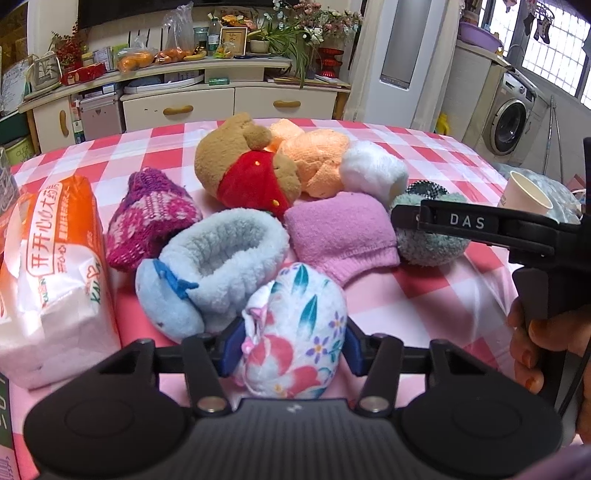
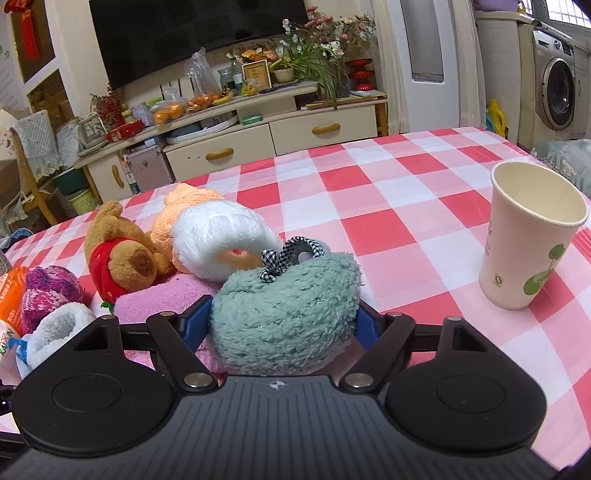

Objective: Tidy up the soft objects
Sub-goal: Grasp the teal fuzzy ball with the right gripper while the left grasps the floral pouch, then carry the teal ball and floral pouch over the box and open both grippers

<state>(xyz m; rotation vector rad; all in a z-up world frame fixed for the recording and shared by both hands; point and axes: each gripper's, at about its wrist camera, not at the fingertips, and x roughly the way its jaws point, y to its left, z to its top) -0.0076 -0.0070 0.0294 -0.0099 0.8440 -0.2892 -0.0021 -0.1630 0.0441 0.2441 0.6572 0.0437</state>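
Left gripper [image 1: 291,343] nearest: blue pads [image 1: 232,345] on both sides of the floral cloth bundle [image 1: 295,332], pressing into it, so it's clamped on the bundle. The bundle sits on the checked tablecloth [image 1: 424,295], at the near edge of the pile.

Right gripper [image 2: 284,325]: jaws set wide around the teal fluffy slipper [image 2: 288,310]. Blue pads [image 2: 365,326] sit at its flanks; can't tell whether they actually press the fleece. The slipper has a black-and-white gingham bow [image 2: 275,264] on top and lies partly on the pink fuzzy cloth [image 2: 162,299]. In the left view the right gripper shows from the side, a hand [image 1: 535,354] on its grip.

Just behind the floral bundle:
- light blue fleece slipper [image 1: 218,266], opening up, touching the bundle
- pink fuzzy cloth to its right, between the blue and teal slippers
- purple knitted piece [image 1: 151,218] to the left, beside a tissue pack [image 1: 51,280] with orange print

Further back:
- brown plush bear in a red shirt [image 1: 251,166], lying down
- peach fuzzy piece [image 1: 317,158] against the bear
- white fluffy slipper [image 2: 218,236] touching the peach piece

Paper cup [image 2: 528,236] stands upright to the right, well apart from the pile.

Background: cream cabinet [image 2: 295,129] with clutter and plants, dark TV [image 2: 199,29] above, washing machine [image 2: 557,92] far right.
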